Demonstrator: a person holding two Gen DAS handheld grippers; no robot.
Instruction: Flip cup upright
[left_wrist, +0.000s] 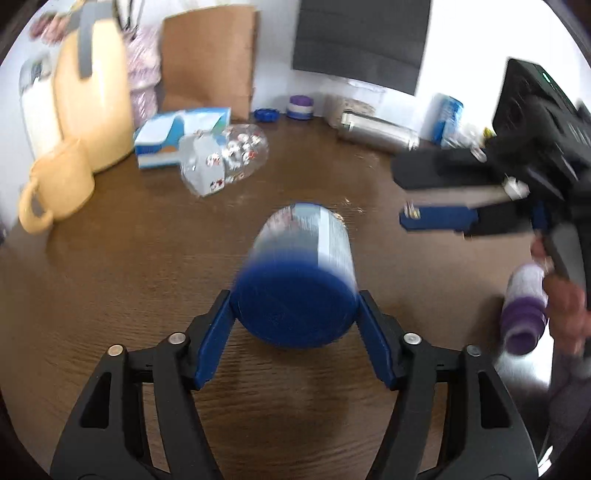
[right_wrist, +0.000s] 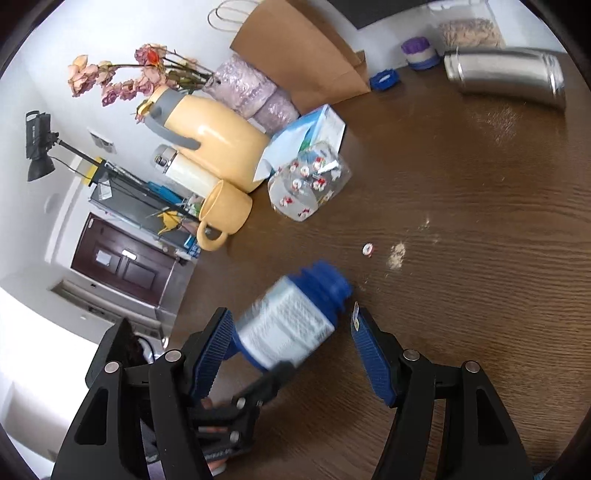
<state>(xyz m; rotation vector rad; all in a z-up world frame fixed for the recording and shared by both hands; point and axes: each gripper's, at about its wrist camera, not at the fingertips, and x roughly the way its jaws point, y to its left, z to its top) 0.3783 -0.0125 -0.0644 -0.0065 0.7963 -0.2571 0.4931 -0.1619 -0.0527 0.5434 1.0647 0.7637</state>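
The left tool (left_wrist: 295, 314) is clamped on the blue base of the cup (left_wrist: 301, 273), held tilted above the surface (left_wrist: 147, 258) to allow rotation, while the right tool (right_wrist: 291, 350), at 3 o'clock, stands apart, unloaded.

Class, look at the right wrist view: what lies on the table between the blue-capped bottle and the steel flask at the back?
Between the bottle and the flask, the right wrist view shows a small wrapped candy, pale crumbs, then bare table.
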